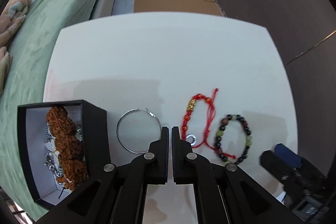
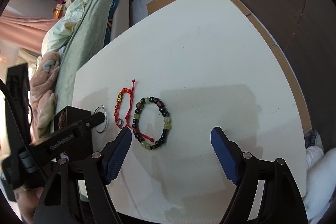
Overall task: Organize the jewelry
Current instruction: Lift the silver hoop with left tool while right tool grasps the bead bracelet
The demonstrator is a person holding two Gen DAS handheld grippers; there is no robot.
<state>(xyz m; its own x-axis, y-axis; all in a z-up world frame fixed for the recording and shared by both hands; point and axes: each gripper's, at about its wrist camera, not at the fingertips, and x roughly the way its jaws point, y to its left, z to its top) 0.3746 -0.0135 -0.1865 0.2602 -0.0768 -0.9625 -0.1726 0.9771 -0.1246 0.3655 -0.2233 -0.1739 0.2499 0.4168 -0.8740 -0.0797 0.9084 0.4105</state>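
My left gripper [image 1: 170, 129] is clamped shut on the silver bangle [image 1: 126, 131]. My right gripper [image 2: 171, 133] gapes empty near the beaded bracelet [image 2: 166, 121].

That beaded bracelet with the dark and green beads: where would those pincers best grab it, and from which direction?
Probably from straight above, pinching one strand of the beaded bracelet, one finger inside the loop and one outside. It lies flat on the white table, so there is nothing to get under. Its right-hand arc looks safest: the red cord bracelet overlaps the left side. The right gripper is open over it.
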